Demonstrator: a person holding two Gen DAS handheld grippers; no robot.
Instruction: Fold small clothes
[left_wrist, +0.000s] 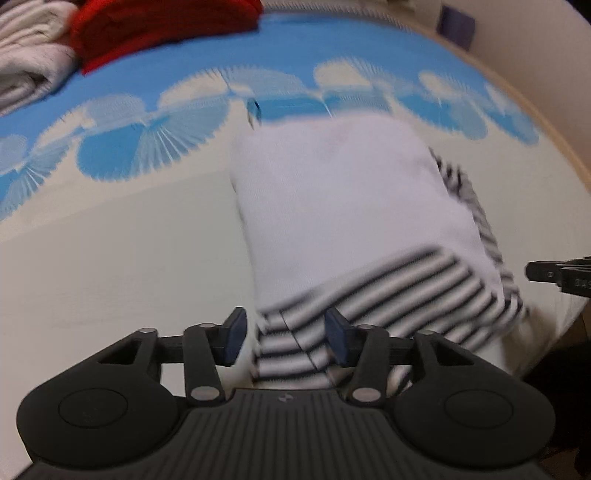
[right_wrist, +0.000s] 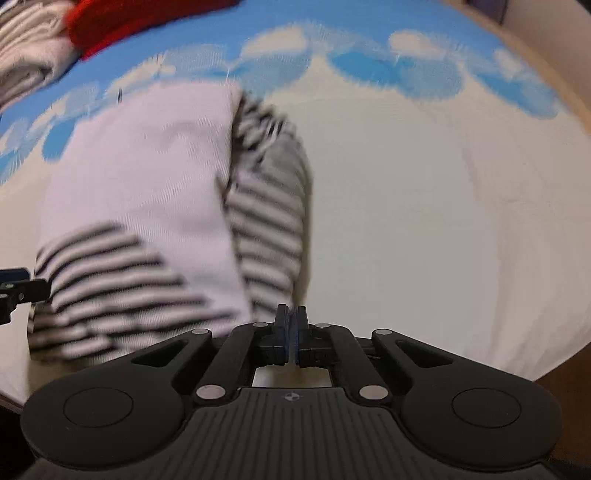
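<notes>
- Folded striped garment (left_wrist: 354, 229) lies on the cloth-covered table (left_wrist: 110, 266), its near edge by the table's front edge
- Left gripper (left_wrist: 284, 338) spread over the striped hem
- Right gripper (right_wrist: 292, 332) pressed together, empty, bare cloth ahead

A home, likely a bedroom: a bed under a cream sheet (right_wrist: 443, 221) with a blue fan-patterned border, red and white folded clothes (left_wrist: 37, 55) stacked at eleven o'clock.

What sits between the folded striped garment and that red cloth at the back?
Only bare blue-and-white patterned sheet separates the striped garment from the red cloth, seen in both wrist views.
</notes>
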